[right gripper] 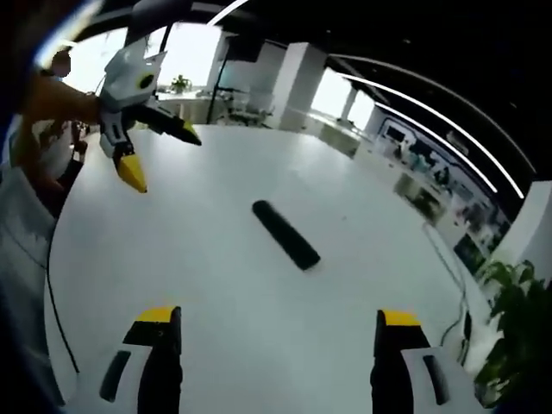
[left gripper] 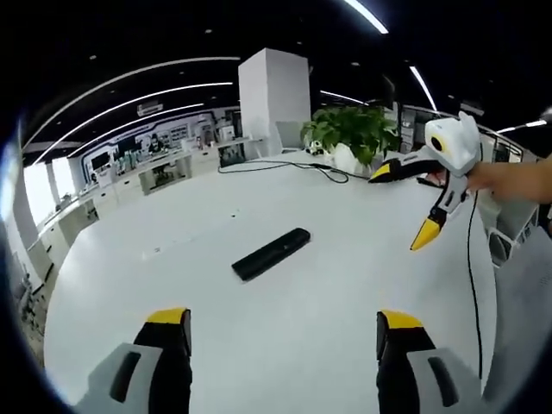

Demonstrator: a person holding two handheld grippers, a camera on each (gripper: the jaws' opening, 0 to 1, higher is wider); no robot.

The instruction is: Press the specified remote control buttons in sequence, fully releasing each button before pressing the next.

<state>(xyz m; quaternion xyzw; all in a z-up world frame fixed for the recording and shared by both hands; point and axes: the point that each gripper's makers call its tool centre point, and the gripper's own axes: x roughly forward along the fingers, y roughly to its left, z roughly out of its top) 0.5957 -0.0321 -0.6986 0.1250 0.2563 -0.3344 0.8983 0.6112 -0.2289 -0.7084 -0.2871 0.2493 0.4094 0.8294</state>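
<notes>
In the left gripper view, the left gripper (left gripper: pixel 285 332) holds its yellow-tipped jaws wide apart with nothing between them. The black remote control (left gripper: pixel 271 254) lies flat on the white table (left gripper: pixel 172 224), ahead of the jaws and roughly midway between them, well clear of both tips. Beyond the right jaw, the right gripper (left gripper: pixel 404 207) hangs above the table, its jaws spread and empty. A potted plant (left gripper: pixel 352 134) stands at the far edge, with a black cable (left gripper: pixel 285 166) beside it.

In the right gripper view, the remote control (right gripper: pixel 285 234) lies ahead between the parted jaws; the left gripper (right gripper: pixel 160 156) hovers beyond the left jaw.
</notes>
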